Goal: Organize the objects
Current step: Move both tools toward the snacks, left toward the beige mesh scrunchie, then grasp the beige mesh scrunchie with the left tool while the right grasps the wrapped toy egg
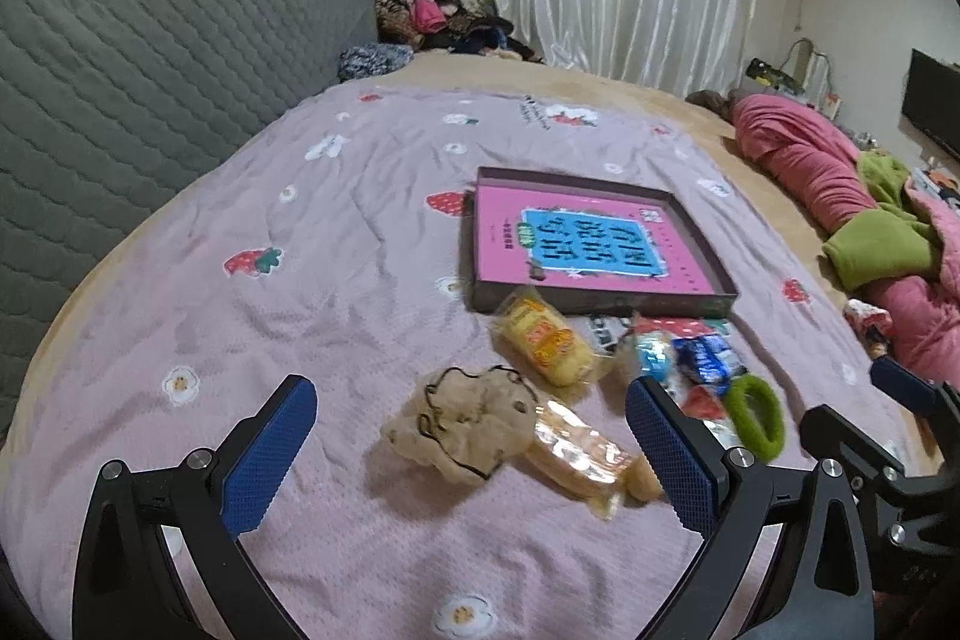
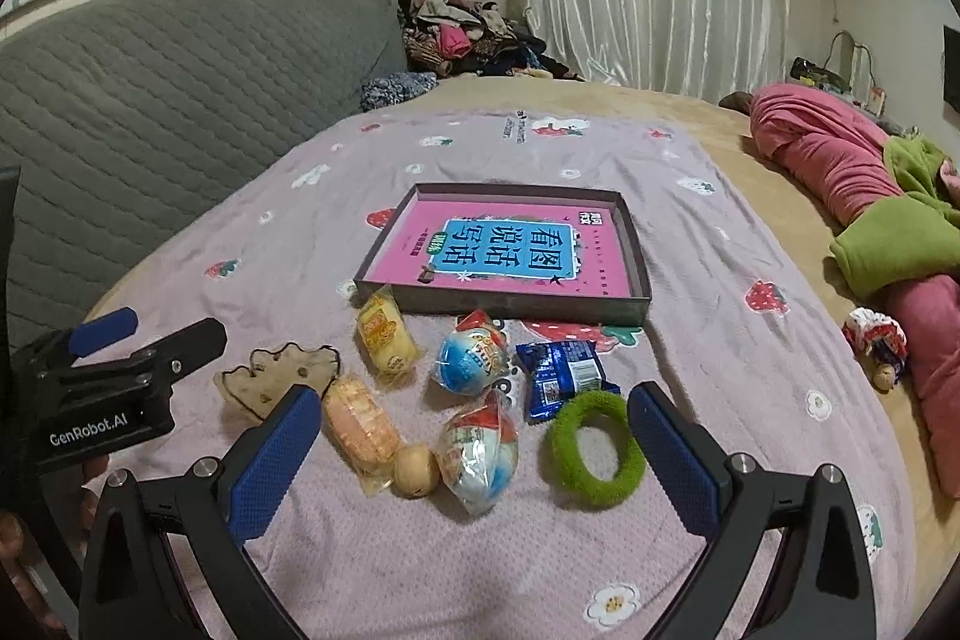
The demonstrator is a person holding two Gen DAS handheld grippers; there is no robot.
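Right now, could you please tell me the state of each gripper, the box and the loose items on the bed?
left gripper: open, holding nothing
right gripper: open, holding nothing
shallow box: lidless, only a pink book flat inside
yellow cake packet: sealed, lying outside the box
blue snack packet: sealed, outside the box
green hair tie: lying flat on the bedspread
beige pouch: lying crumpled

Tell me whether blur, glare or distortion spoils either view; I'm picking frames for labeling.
Left wrist view: fisheye bends the bed edge, dark vignette in the corners, the blue snack packet is smeared, glare on the clear-wrapped biscuits. Right wrist view: same curvature, but sharper; the box lettering is readable.
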